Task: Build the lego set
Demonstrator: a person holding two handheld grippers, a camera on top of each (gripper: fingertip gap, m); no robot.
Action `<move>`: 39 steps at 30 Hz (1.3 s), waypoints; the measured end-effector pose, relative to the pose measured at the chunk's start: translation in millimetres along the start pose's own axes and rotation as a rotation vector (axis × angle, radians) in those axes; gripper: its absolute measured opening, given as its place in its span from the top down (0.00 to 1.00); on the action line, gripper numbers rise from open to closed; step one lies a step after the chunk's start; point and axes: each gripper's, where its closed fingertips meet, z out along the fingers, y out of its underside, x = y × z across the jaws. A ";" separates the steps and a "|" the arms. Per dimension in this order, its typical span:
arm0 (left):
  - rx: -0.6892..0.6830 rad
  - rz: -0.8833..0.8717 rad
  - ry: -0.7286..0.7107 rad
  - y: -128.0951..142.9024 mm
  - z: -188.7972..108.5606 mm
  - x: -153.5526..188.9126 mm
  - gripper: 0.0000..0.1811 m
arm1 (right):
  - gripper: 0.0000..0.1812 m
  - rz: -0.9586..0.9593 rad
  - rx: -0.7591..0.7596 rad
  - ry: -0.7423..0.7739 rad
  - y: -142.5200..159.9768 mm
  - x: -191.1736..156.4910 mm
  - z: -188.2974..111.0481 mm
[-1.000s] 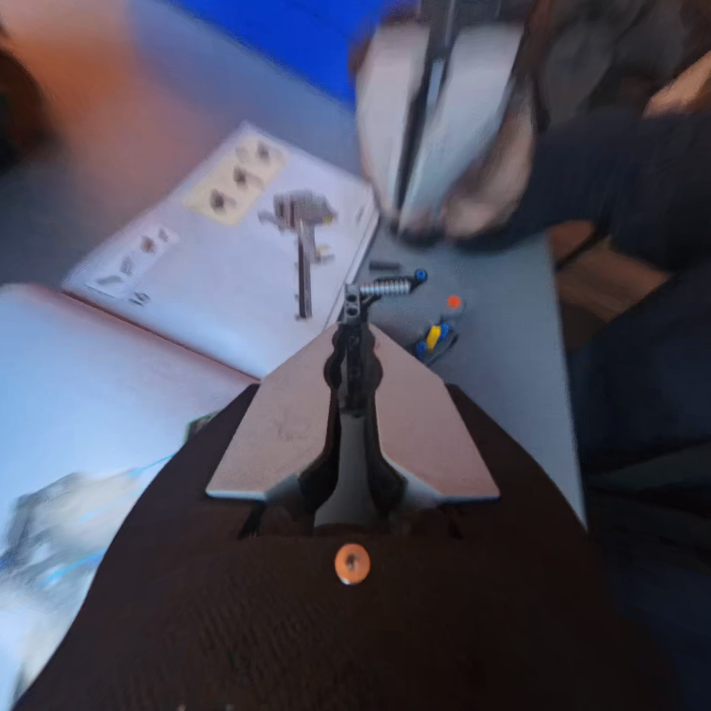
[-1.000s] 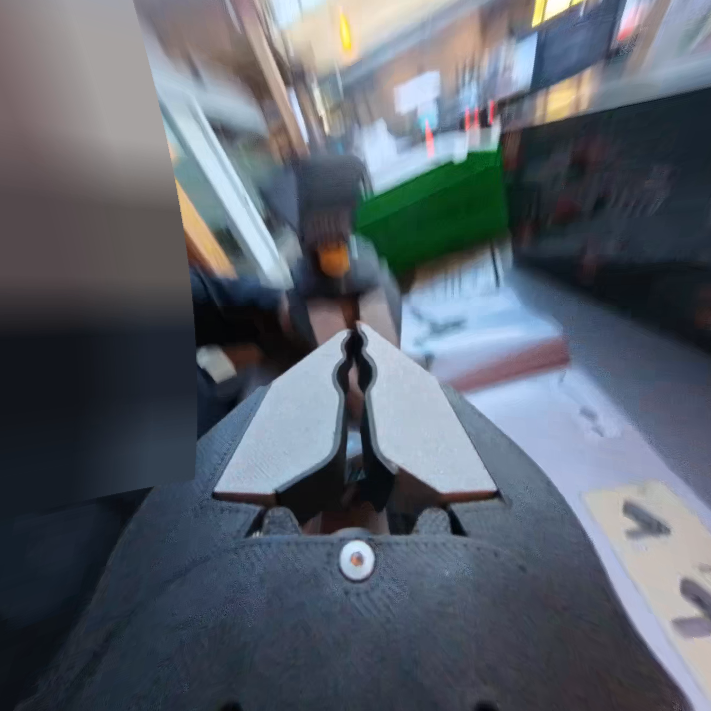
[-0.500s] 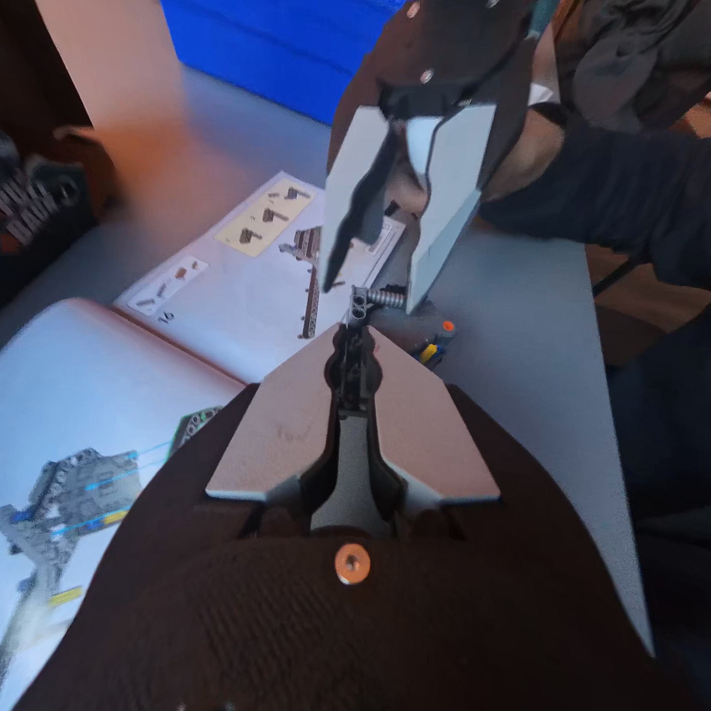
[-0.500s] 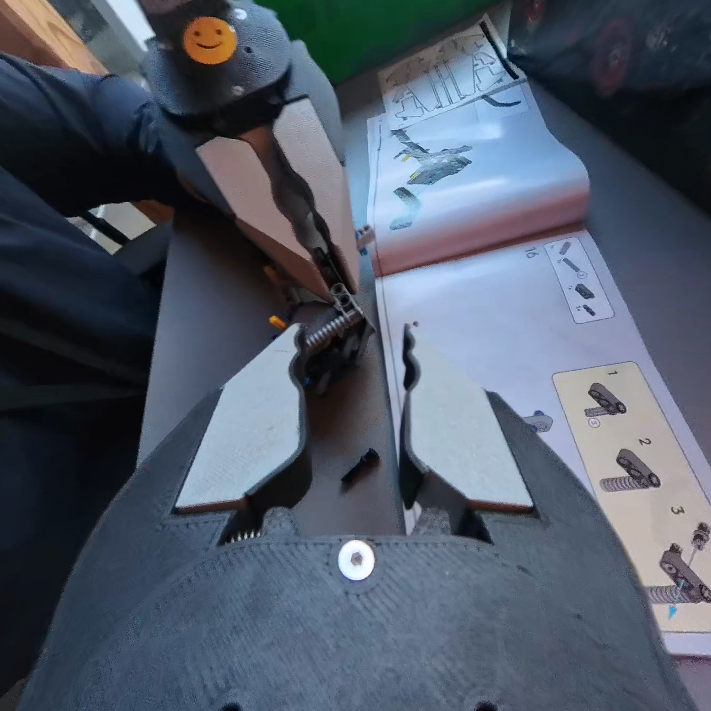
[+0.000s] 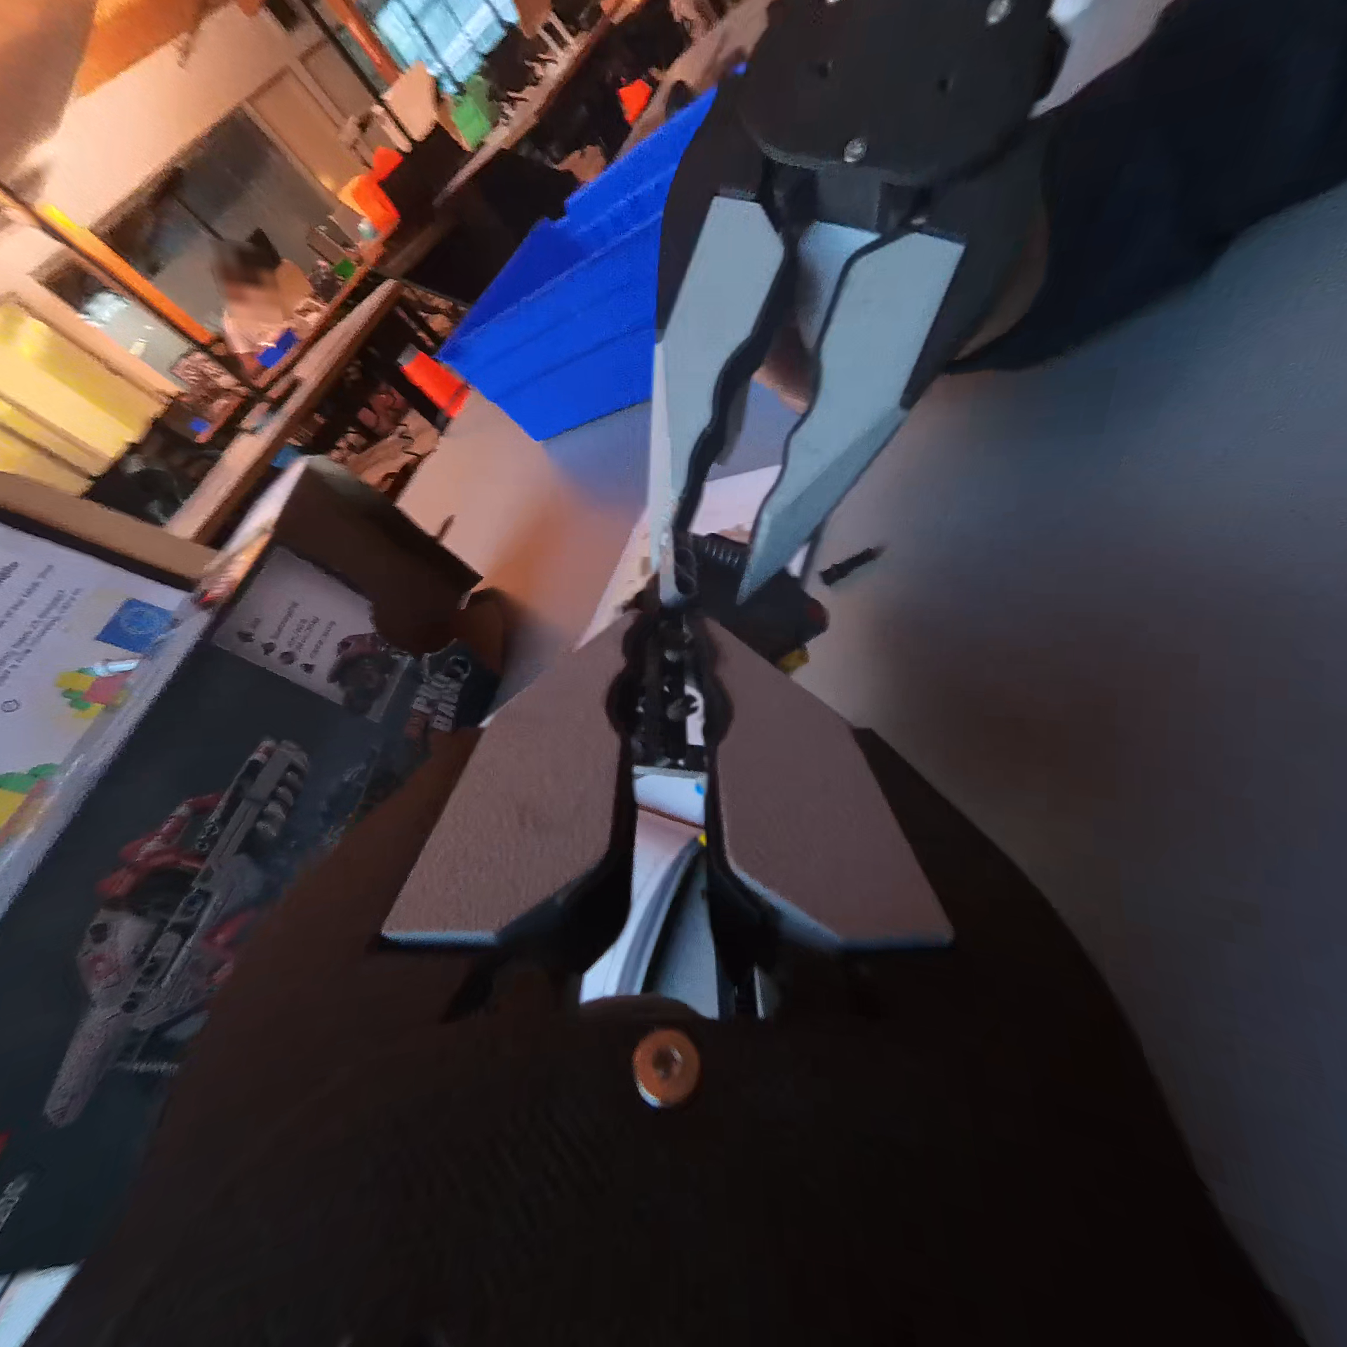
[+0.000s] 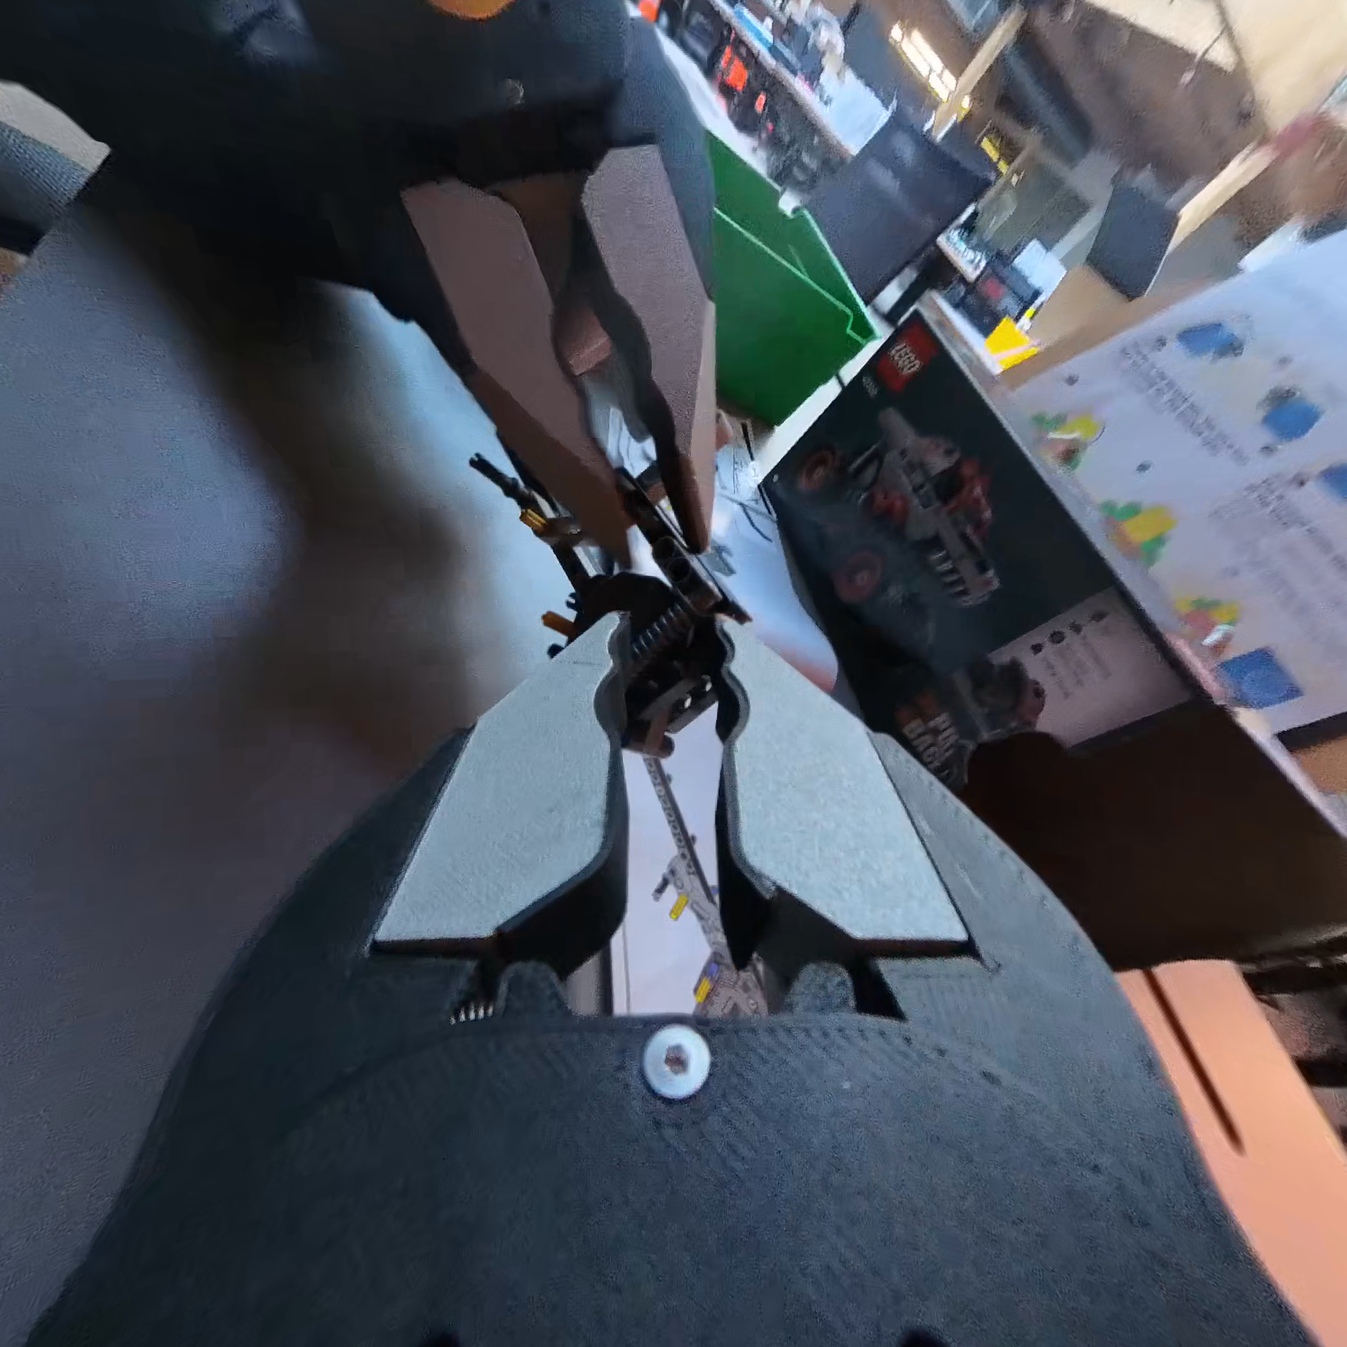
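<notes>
The left gripper (image 5: 670,634) has a dark brown, ribbed printed body with a copper-coloured screw at lower centre of the left wrist view, and two flat tan fingers (image 5: 532,809) edged in wavy black. The right gripper (image 6: 674,660) has a black textured body with a silver screw, pale grey fingers (image 6: 510,824) and a small coil spring. A dark sleeve (image 5: 1166,182) fills the upper right of the left wrist view.

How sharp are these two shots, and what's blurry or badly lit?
Left wrist view: the left gripper and spring piece are fairly sharp, the set box and background shelves smear, and the foreground is in dark shadow. Right wrist view: the right gripper is crisp; the box blurs at the wide-angle edges.
</notes>
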 end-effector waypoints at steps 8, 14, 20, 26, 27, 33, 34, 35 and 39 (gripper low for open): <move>0.095 -0.453 0.357 -19.5 -40.4 -9.9 0.85 | 0.89 -0.292 -0.008 0.017 8.8 -14.0 4.9; -0.072 -0.736 0.544 16.4 -26.1 1.7 0.83 | 0.90 -0.492 -0.011 0.065 3.3 -21.6 7.9; -0.137 -0.780 0.608 22.1 -16.4 24.0 0.83 | 0.90 -0.558 -0.056 0.080 9.8 -24.7 16.3; -0.175 -0.744 0.455 32.2 -6.1 14.4 0.83 | 0.90 -0.452 -0.148 0.062 27.1 -19.9 22.5; -0.169 -0.750 0.448 32.4 -5.4 13.4 0.84 | 0.90 -0.411 -0.156 0.048 28.0 -19.9 22.3; -0.164 -0.754 0.440 34.4 -4.0 12.9 0.88 | 0.90 -0.123 -0.186 -0.084 39.1 -19.9 17.4; -0.166 -0.751 0.446 34.5 -4.3 13.7 0.87 | 0.90 -0.104 -0.176 -0.094 39.8 -20.3 17.1; -0.165 -0.747 0.449 34.4 -4.7 14.2 0.87 | 0.90 -0.104 -0.167 -0.097 39.8 -20.4 16.9; -0.166 -0.741 0.464 34.4 -5.6 16.6 0.84 | 0.89 -0.147 -0.163 -0.082 39.8 -19.3 17.6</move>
